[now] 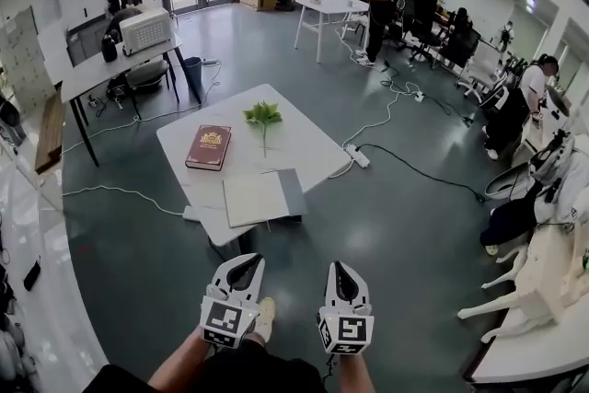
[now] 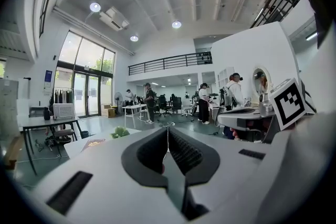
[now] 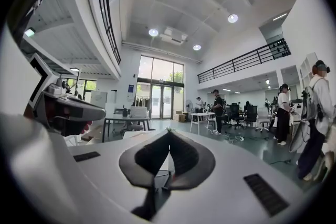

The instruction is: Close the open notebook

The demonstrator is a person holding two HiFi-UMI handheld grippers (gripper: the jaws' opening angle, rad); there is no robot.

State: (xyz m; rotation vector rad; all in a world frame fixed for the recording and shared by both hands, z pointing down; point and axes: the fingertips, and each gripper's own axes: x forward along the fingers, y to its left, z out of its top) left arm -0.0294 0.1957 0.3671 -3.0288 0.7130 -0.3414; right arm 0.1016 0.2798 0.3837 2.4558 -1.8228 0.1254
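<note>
While I hold both short of the white table (image 1: 285, 143), my left gripper (image 1: 250, 260) and right gripper (image 1: 339, 266) are closed on nothing; the notebook (image 1: 262, 196) lies at the table's near edge, near a red book (image 1: 209, 147).

Your notebook (image 1: 262, 196) lies flat at the near end of the white table (image 1: 304, 143), close to its front edge; a pale cream face is up, with a grey band down the right side; from here you can't tell whether it's open.
</note>
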